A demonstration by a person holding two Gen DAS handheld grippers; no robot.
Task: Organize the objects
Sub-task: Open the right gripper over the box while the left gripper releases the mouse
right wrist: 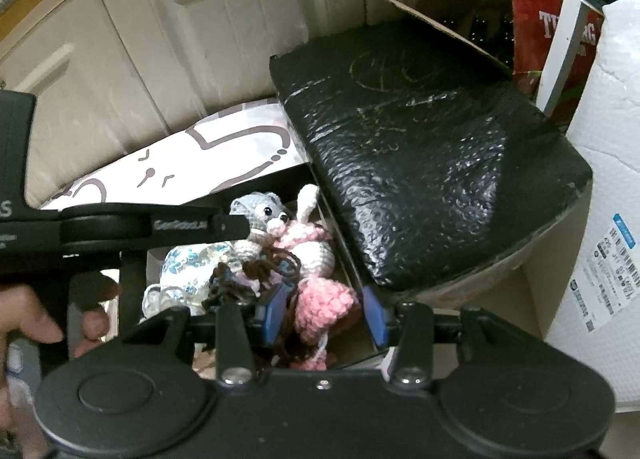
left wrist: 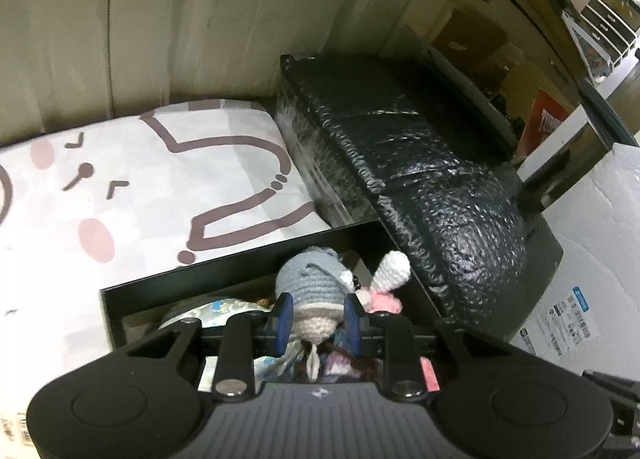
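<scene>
Grey crochet doll [left wrist: 310, 291] pinched in left gripper [left wrist: 317, 319] over black box [left wrist: 240, 279]; right gripper [right wrist: 324, 311] half-spread around pink doll [right wrist: 320, 299]. Pick-up step; next, lift clear of tangled yarn.

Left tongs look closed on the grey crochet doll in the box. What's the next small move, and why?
Probably a slow, short lift with the left tongs. They are clamped on the grey crochet doll, but the right wrist view shows brown yarn tangled between it and the pink-and-white bunny in the black box. A gentle lift would show whether the bunny comes along.
</scene>
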